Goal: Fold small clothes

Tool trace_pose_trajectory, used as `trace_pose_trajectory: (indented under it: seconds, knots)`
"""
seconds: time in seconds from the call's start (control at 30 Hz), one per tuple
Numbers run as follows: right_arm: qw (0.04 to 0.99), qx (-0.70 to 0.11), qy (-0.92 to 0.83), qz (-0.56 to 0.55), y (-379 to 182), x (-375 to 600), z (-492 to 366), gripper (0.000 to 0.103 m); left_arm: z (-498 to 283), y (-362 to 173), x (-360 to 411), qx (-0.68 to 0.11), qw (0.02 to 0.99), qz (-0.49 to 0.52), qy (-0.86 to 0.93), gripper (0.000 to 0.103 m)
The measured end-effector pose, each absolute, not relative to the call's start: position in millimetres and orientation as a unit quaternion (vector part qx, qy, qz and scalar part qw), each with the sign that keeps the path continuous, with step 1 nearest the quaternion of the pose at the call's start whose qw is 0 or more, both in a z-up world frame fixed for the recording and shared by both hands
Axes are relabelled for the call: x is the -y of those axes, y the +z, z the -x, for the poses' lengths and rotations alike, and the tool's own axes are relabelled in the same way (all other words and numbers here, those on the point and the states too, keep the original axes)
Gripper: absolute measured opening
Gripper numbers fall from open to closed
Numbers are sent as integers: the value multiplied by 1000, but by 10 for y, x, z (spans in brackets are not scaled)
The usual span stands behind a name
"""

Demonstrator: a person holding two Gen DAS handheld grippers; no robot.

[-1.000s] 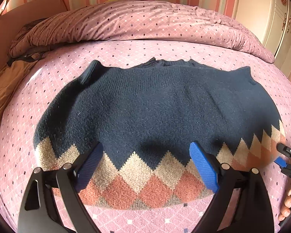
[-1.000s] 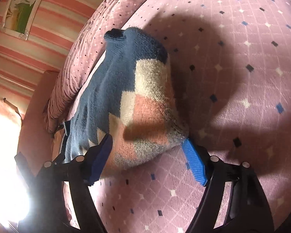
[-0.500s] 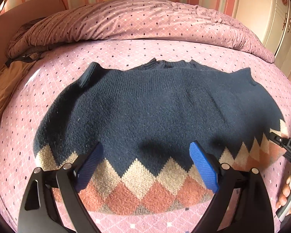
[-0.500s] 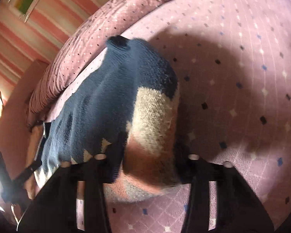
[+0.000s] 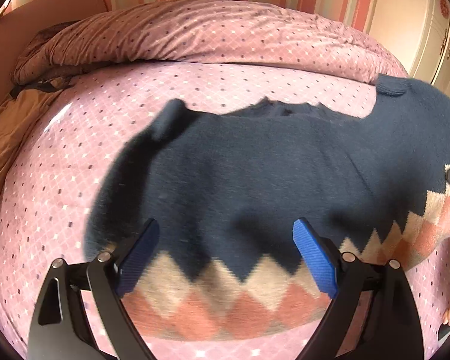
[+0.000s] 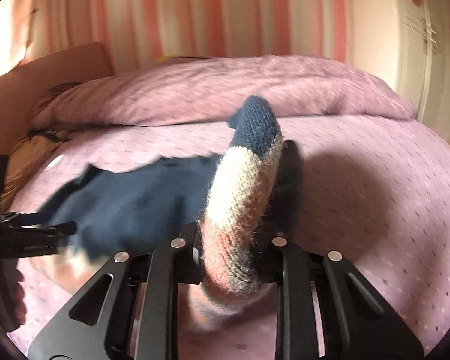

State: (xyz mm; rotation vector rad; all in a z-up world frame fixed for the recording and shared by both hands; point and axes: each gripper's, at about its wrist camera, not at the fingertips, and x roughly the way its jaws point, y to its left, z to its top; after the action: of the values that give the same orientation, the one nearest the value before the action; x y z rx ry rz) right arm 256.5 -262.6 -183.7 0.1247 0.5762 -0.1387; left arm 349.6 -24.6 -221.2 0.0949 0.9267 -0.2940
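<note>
While the right gripper (image 6: 234, 255), its jaws just closed, pinches the sweater (image 5: 255, 174) hem corner and the left gripper (image 5: 225, 258) is held open, the soft, limp knit is best taken by thick edges.

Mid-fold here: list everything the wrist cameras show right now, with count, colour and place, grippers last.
sweater: one, navy with beige-and-orange diamond hem, spread on the bed, one corner lifted
bedsheet: one, pink, dotted, under the sweater
duvet: one, pink, bunched at the far end
wardrobe: one, cream, far corner
left gripper: black, blue pads, open above the hem
right gripper: black, jaws just closed, shut on the sweater's corner
</note>
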Motion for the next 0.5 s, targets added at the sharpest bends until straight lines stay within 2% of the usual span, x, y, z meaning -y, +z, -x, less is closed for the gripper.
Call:
trace_pose_trajectory:
  seconds: [0.23,0.5]
  knots:
    - [959,-280,6,-32,-1695,1680,-2919,20,-3604,-2016,-637,-430,896,-41,-103,91]
    - [931,-348,109,17,-2077,522,-3129,19,-3639,-1873,-1536,-423,904,-26,-63,91]
